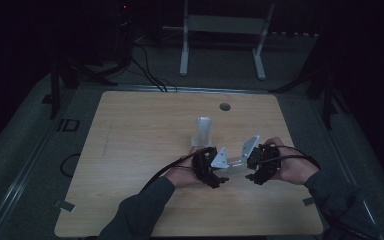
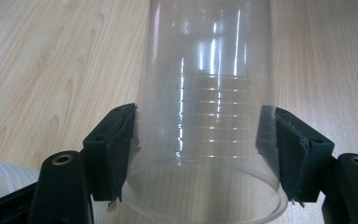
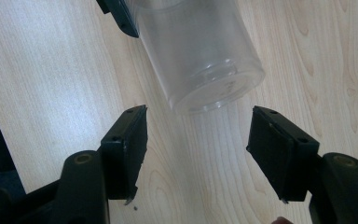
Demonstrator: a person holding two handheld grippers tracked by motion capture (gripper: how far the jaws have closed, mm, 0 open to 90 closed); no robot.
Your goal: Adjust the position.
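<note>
Left gripper (image 2: 205, 154) clamped on clear plastic cup (image 2: 205, 93) near rim, cup lying sideways above wooden table (image 2: 51, 70). Right gripper (image 3: 198, 149) parted, empty, just short of cup base. Second clear cup (image 1: 203, 131) upright farther back, mid-table.

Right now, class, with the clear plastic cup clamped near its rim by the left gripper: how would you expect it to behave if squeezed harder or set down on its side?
The clear plastic cup looks thin-walled, so a harder squeeze from the left gripper would probably buckle it. It appears empty, so likely very light. Being round and tapered, it would probably roll in a curve on the table.
</note>
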